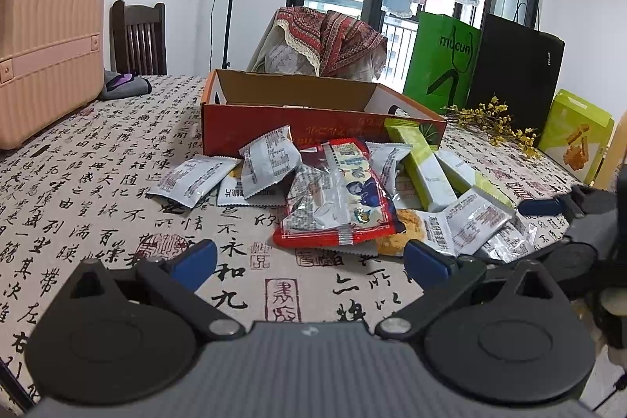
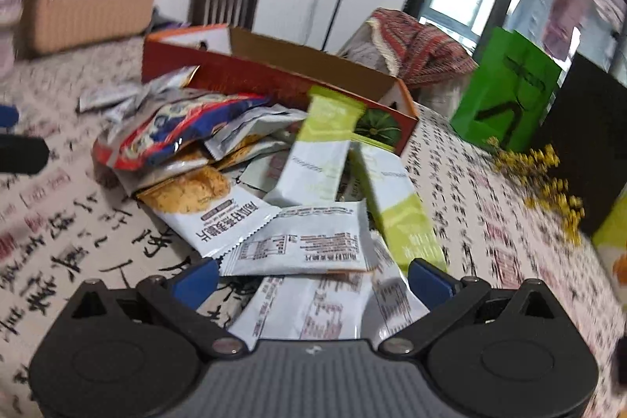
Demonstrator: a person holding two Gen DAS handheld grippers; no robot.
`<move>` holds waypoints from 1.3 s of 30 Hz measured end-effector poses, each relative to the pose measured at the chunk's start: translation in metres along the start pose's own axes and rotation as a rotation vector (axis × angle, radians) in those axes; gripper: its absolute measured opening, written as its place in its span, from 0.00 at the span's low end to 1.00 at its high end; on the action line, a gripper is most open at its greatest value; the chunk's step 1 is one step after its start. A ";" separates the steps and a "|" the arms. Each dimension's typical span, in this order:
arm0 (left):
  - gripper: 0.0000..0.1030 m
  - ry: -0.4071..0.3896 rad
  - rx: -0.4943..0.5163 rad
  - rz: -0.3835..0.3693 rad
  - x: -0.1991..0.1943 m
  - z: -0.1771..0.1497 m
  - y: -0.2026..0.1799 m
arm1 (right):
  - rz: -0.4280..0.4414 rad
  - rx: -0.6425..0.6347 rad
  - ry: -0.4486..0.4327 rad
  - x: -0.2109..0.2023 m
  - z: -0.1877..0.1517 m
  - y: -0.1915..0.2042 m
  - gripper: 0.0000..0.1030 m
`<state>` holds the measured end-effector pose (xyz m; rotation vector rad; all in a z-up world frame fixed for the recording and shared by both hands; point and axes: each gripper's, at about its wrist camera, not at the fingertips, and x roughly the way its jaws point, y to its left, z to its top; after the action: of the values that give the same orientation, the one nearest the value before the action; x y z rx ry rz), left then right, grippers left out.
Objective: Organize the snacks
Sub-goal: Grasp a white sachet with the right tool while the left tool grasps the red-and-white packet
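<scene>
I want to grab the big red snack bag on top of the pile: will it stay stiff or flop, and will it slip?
The red snack bag looks crinkled and glossy, so it will probably flop and may slide between the fingers. It lies across other packets, so lifting or pushing it likely drags those neighbours. It seems light for its size.

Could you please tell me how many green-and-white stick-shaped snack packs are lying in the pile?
2. One green-and-white pack leans against the orange box; the second pack lies just to its right on the table. More could be hidden under the pile.
</scene>
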<state>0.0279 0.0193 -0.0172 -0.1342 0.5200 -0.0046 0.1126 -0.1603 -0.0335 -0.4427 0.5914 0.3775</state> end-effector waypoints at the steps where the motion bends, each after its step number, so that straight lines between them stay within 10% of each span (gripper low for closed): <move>1: 1.00 0.001 0.001 0.000 0.000 0.000 0.000 | -0.004 -0.024 -0.006 0.002 0.002 0.002 1.00; 7: 1.00 0.020 -0.010 0.007 0.006 0.001 0.003 | 0.016 -0.098 -0.012 0.016 0.017 0.005 0.99; 14: 1.00 0.036 -0.031 0.014 0.010 0.000 0.009 | 0.098 -0.024 -0.024 0.017 0.015 -0.004 0.70; 39: 1.00 0.191 -0.039 -0.009 0.087 0.074 -0.019 | 0.033 0.377 -0.184 -0.023 -0.008 -0.073 0.70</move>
<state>0.1409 0.0064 0.0055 -0.1752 0.7102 -0.0158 0.1251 -0.2305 -0.0042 -0.0358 0.4773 0.3246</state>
